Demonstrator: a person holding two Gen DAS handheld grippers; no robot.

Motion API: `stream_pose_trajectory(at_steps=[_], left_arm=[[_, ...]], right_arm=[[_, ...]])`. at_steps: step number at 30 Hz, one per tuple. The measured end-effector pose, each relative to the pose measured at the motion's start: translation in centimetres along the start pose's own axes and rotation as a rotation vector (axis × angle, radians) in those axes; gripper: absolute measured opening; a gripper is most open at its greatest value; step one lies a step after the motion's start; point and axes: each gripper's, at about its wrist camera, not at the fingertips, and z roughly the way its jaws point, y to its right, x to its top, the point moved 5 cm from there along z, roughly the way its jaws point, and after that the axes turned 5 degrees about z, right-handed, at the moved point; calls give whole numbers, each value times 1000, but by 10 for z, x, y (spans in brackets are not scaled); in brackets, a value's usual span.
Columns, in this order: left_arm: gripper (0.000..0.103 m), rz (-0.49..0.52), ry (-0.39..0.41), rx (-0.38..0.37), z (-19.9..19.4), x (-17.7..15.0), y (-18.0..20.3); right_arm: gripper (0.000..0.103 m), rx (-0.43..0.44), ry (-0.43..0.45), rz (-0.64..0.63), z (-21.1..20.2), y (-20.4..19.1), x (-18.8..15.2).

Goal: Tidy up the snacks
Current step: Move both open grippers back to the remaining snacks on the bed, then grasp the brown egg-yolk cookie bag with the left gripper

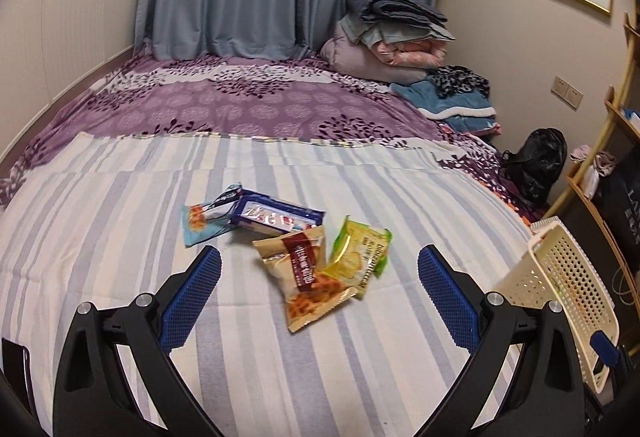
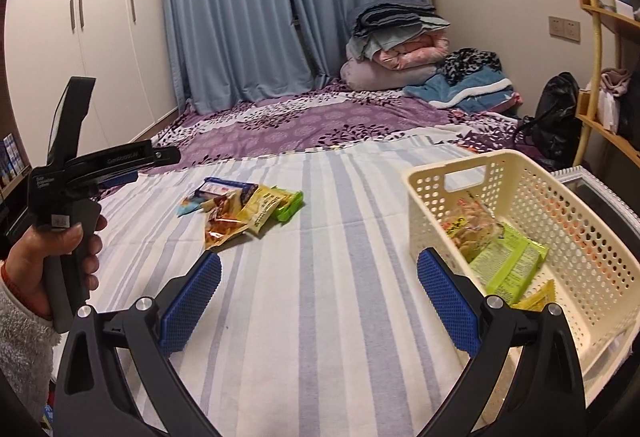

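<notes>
Several snack packets lie in a loose pile on the striped sheet: a blue box [image 1: 276, 218], a light blue packet [image 1: 202, 223], a tan and red packet [image 1: 306, 277] and a yellow-green biscuit packet [image 1: 358, 257]. The pile also shows in the right wrist view [image 2: 244, 207]. My left gripper [image 1: 319, 295] is open and empty, just in front of the pile. A cream perforated basket [image 2: 560, 205] holds several packets, among them a green one [image 2: 508, 265]. My right gripper [image 2: 318, 299] is open and empty, left of the basket. The basket also shows at the right edge of the left wrist view [image 1: 568, 277].
The bed [image 1: 240, 105] carries a purple cover, folded quilts [image 1: 384, 37] and blue clothing [image 1: 456, 97] at the far right corner. A black bag [image 1: 536, 161] and wooden shelves [image 2: 608, 77] stand right of the bed. White wardrobes [image 2: 96, 37] stand left.
</notes>
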Motion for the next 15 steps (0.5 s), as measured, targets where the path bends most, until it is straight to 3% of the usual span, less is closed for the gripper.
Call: stream_pose_trajectory(at_steps=[15], left_arm=[[100, -60, -78, 23, 51, -11, -16]], right_arm=[[98, 35, -78, -30, 27, -18, -13]])
